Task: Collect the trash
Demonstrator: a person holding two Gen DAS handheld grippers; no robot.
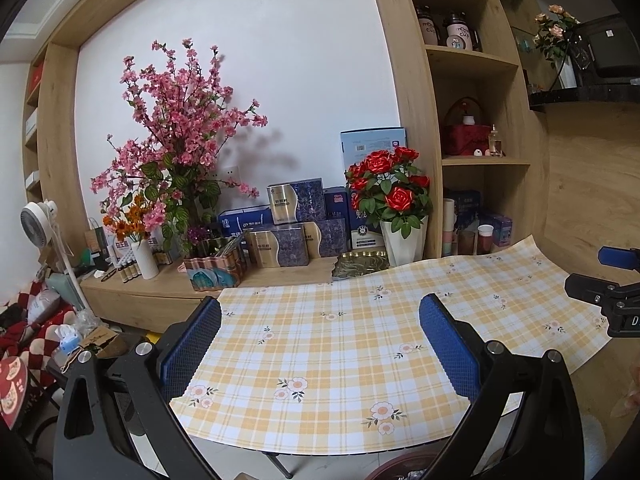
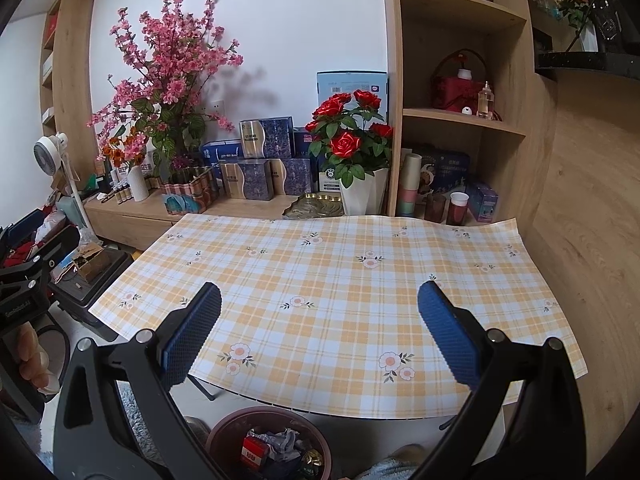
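Wooden shelving and a white wall fill the left wrist view behind a counter (image 1: 320,344) covered with a yellow plaid, flower-printed cloth. On an upper shelf at 1 o'clock stand two jars (image 1: 460,32), the clearer one lettered "mom cup". Pink blossom branches (image 1: 180,120) rise at 11 o'clock, red roses in a white pot (image 1: 404,236) stand at 1 o'clock, and blue-and-gold boxes (image 1: 288,224) are stacked between them; their print is too small to read. A white fan (image 1: 38,220) sits at 9 o'clock. The left gripper (image 1: 320,320) hovers over the cloth with its blue fingers (image 1: 192,348) spread wide and nothing between them. The right gripper (image 1: 608,292) pokes in at 3 o'clock.

From the right wrist view, the same counter (image 2: 340,300) lies ahead, its cloth bare. Cups (image 2: 458,204) and a stack of pastel ones stand on the low shelf at 1 o'clock, beside a blue carton. The right gripper's (image 2: 320,312) blue fingers (image 2: 448,336) are likewise spread apart and empty. At 6 o'clock, below the counter's near edge, sits a brown round bin (image 2: 224,432) holding the trash (image 2: 276,448): crumpled paper, a red-and-white packet, a gold wrapper. The left gripper (image 2: 24,280) shows at 9 o'clock, a hand (image 2: 34,356) under it.
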